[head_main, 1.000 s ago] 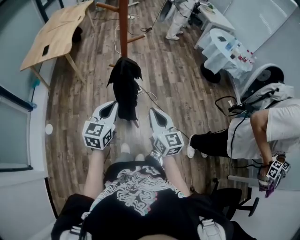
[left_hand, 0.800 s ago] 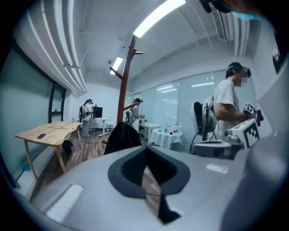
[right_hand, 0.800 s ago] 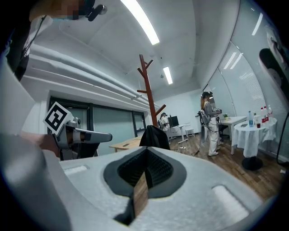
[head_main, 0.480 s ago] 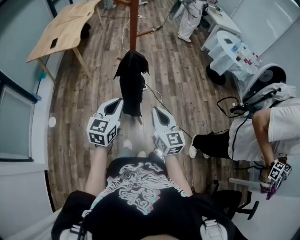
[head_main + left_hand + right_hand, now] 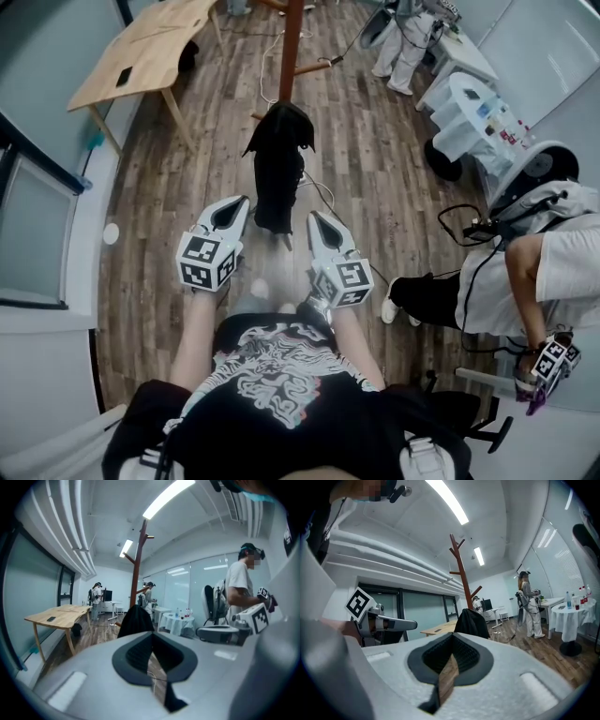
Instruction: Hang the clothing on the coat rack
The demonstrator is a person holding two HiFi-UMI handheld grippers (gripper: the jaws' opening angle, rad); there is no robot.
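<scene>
A black garment (image 5: pixel 278 169) hangs from the brown wooden coat rack (image 5: pixel 292 37) straight ahead of me, draped down toward the floor. My left gripper (image 5: pixel 230 202) and right gripper (image 5: pixel 316 218) point at it, one on each side of its lower end; both are shut with nothing between the jaws. In the left gripper view the garment (image 5: pixel 136 620) shows just beyond the closed jaws, at the foot of the rack's pole (image 5: pixel 138 564). The right gripper view has the garment (image 5: pixel 471 623) under the rack's forked top (image 5: pixel 459 559).
A light wooden table (image 5: pixel 141 56) stands at the far left. Cables (image 5: pixel 323 195) trail over the wood floor by the rack. A seated person (image 5: pixel 553 272) and a white-clothed round table (image 5: pixel 483 112) are on the right; another person (image 5: pixel 405 42) stands at the back.
The head view has swung, so the rack, garment and table now sit further right in the picture. Both grippers stay shut on either side of the garment's lower end.
</scene>
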